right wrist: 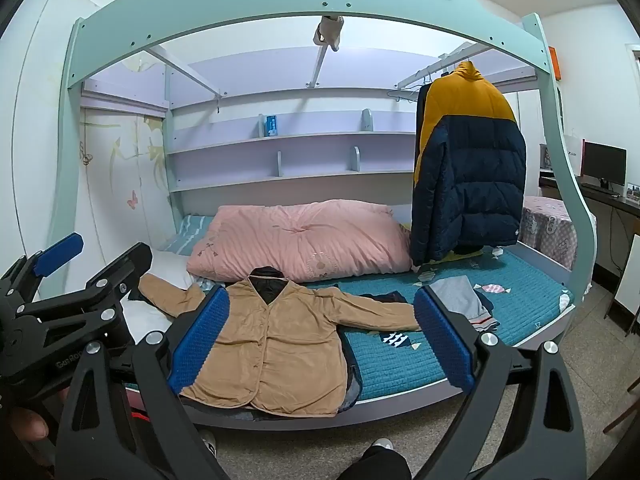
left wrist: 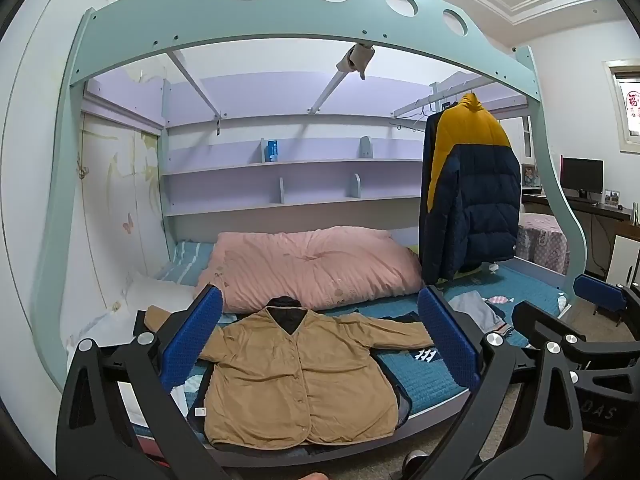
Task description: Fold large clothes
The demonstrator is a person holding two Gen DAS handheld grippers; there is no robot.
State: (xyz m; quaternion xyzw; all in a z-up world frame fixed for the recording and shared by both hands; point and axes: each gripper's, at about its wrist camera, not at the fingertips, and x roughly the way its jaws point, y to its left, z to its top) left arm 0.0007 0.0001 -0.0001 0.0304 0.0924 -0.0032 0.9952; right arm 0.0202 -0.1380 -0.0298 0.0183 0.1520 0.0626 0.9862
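Observation:
A tan button-up jacket [left wrist: 304,380] [right wrist: 280,344] lies flat on the teal bed cover [left wrist: 432,380] [right wrist: 400,364], front up, both sleeves spread sideways. A dark garment shows beneath its hem and collar. My left gripper [left wrist: 320,340] hovers in front of the bed, open, its blue pads [left wrist: 192,336] framing the jacket from a distance. My right gripper [right wrist: 322,340] stands open the same way, blue pads [right wrist: 444,340] wide apart and nothing between them. Each gripper shows in the other's view: the right gripper [left wrist: 568,308], the left gripper [right wrist: 92,264].
A pink quilt [left wrist: 312,268] [right wrist: 296,240] lies behind the jacket. A navy and yellow puffer coat [left wrist: 476,200] [right wrist: 472,184] hangs at the right. Grey clothes [left wrist: 476,312] [right wrist: 460,300] lie right of the sleeve. The teal bed arch [left wrist: 280,20] spans overhead; a desk monitor [right wrist: 604,164] is far right.

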